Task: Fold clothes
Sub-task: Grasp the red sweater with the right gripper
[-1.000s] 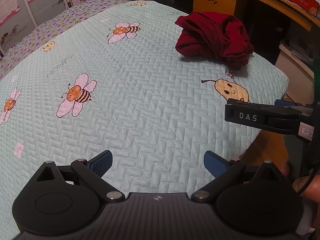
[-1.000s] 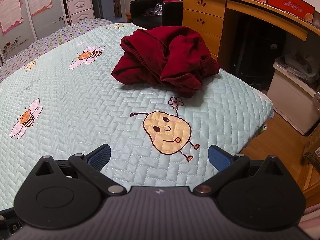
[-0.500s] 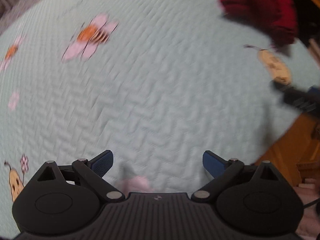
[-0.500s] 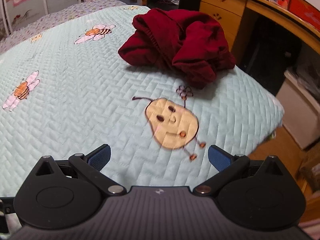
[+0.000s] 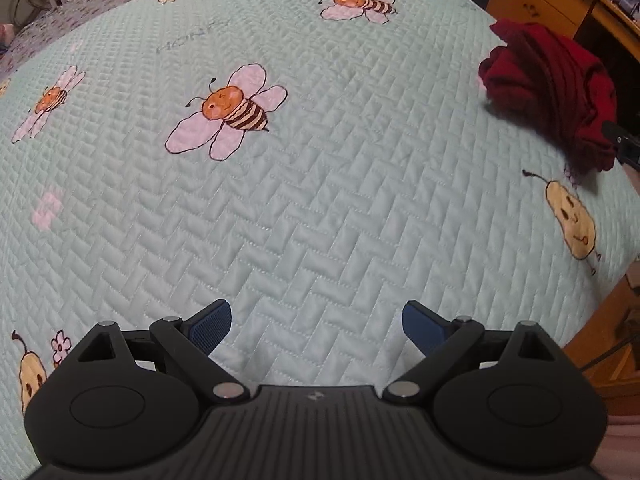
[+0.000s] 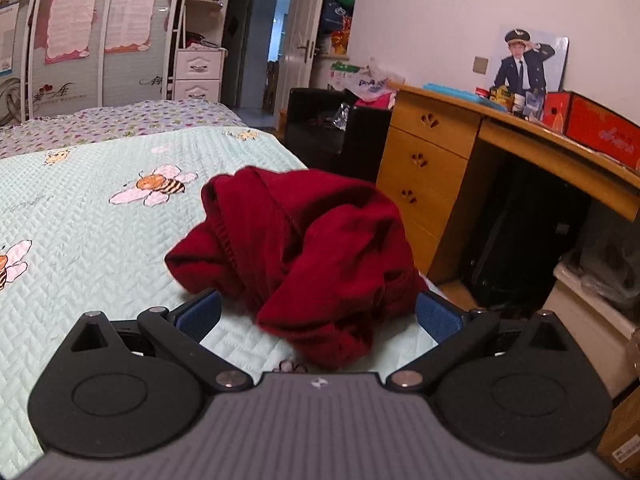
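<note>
A crumpled dark red garment [image 6: 304, 248] lies in a heap on the pale green quilted bedspread [image 6: 80, 216], near the bed's right edge. My right gripper [image 6: 318, 312] is open, its blue pads on either side of the heap's near end, which lies between them. In the left wrist view the same garment [image 5: 552, 92] sits far right. My left gripper [image 5: 316, 326] is open and empty over bare bedspread [image 5: 304, 200], well left of the garment. The tip of the right gripper [image 5: 620, 140] shows at that view's right edge.
A wooden desk with drawers [image 6: 432, 168] stands right of the bed, with red boxes [image 6: 592, 128] on top. A black chair [image 6: 336, 128] stands beyond the bed's far corner. The bed's right edge drops to a wooden floor [image 5: 600, 344].
My right gripper has moved forward and low, up to the red garment, which now lies between its open fingers. My left gripper has swung over the bedspread and tilted down.
</note>
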